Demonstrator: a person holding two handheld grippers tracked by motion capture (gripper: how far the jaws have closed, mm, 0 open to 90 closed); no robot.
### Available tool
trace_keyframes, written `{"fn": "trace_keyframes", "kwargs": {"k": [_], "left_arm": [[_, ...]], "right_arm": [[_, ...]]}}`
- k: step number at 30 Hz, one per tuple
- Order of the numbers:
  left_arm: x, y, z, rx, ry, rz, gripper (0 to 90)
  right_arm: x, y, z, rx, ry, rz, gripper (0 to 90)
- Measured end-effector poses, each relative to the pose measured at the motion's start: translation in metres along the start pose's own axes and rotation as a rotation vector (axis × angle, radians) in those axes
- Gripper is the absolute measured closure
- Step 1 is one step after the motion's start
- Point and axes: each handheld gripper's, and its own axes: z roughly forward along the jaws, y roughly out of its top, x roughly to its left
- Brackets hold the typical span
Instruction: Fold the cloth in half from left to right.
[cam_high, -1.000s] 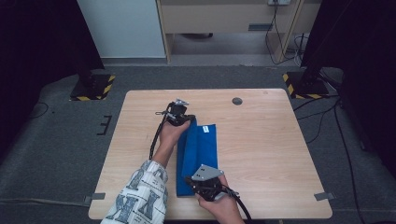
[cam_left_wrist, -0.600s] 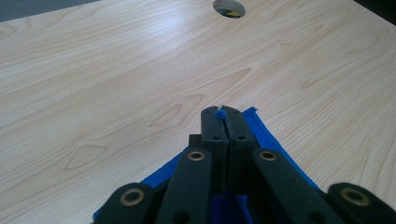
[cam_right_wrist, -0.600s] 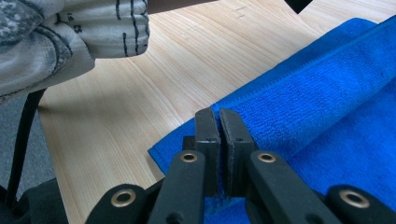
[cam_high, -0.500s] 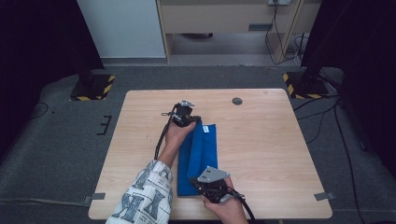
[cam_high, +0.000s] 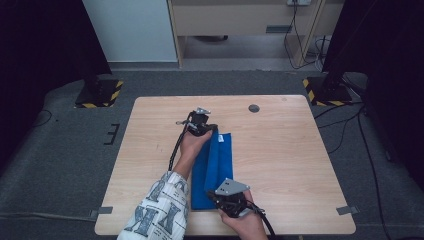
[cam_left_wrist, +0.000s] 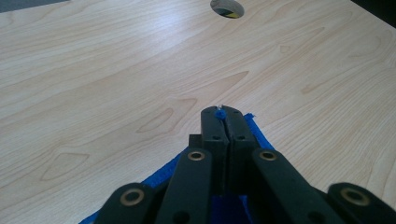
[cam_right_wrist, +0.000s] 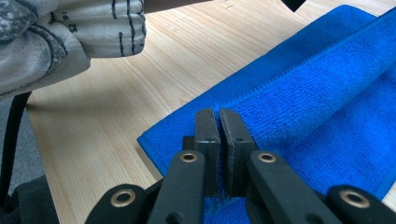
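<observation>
A blue towel (cam_high: 222, 157) lies lengthwise on the middle of the wooden table (cam_high: 290, 150), partly folded along its length. My left gripper (cam_high: 211, 131) is at the towel's far end. In the left gripper view that gripper (cam_left_wrist: 226, 113) has its jaws shut, with a tuft of blue towel (cam_left_wrist: 254, 128) pinched at the tips. My right gripper (cam_high: 214, 196) is at the towel's near end. Its jaws are shut on the towel's edge in the right gripper view (cam_right_wrist: 218, 116), and a raised fold of towel (cam_right_wrist: 327, 88) runs ahead of them.
A round cable hole (cam_high: 254, 108) (cam_left_wrist: 227, 7) sits near the table's far edge. The left arm's patterned sleeve (cam_high: 160, 212) (cam_right_wrist: 70, 32) lies over the table's near left. A black cable (cam_high: 175, 150) trails from the left gripper. Striped stand feet (cam_high: 97, 95) rest on the floor.
Both grippers have shifted slightly to the right, carrying the towel's left edge over with them. The towel looks narrower at its far end.
</observation>
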Motion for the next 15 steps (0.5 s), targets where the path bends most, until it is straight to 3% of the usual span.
{"fn": "trace_keyframes", "kwargs": {"k": [15], "left_arm": [[-0.0041, -0.0035, 0.0091, 0.023, -0.016, 0.005, 88.2]], "right_arm": [[-0.0029, -0.0063, -0.0021, 0.015, -0.002, 0.014, 86.9]]}}
